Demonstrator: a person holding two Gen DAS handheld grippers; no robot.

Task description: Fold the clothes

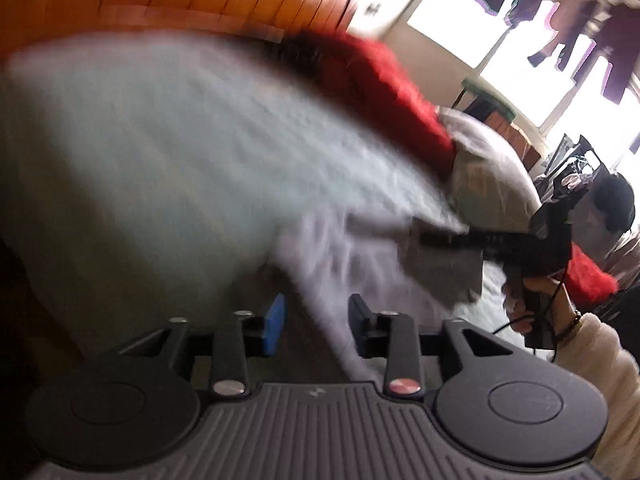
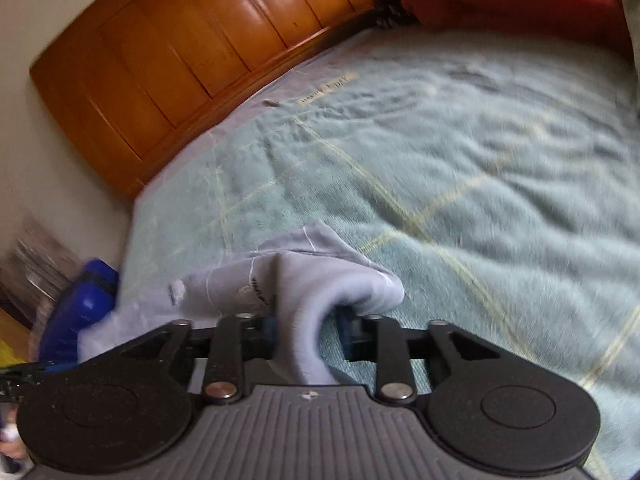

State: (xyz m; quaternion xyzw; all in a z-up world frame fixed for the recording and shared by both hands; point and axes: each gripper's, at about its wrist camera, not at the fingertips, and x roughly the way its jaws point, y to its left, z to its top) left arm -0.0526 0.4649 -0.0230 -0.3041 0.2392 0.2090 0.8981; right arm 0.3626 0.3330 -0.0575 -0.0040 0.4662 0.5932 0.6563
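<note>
right wrist view: the right tongs stand open around a fold of a pale lilac garment on a green bedspread. left tongs are open, empty, with the garment just beside them.

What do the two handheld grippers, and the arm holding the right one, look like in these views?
The left gripper and right gripper match: black linkage arms with silver pivot pins, two round black discs and a ribbed grey plate with a small emblem. The left one's finger pads are blue. Seen from the left wrist, the right gripper is black with a black cable, held by an arm in a fluffy cream sleeve and a beaded bracelet.
</note>
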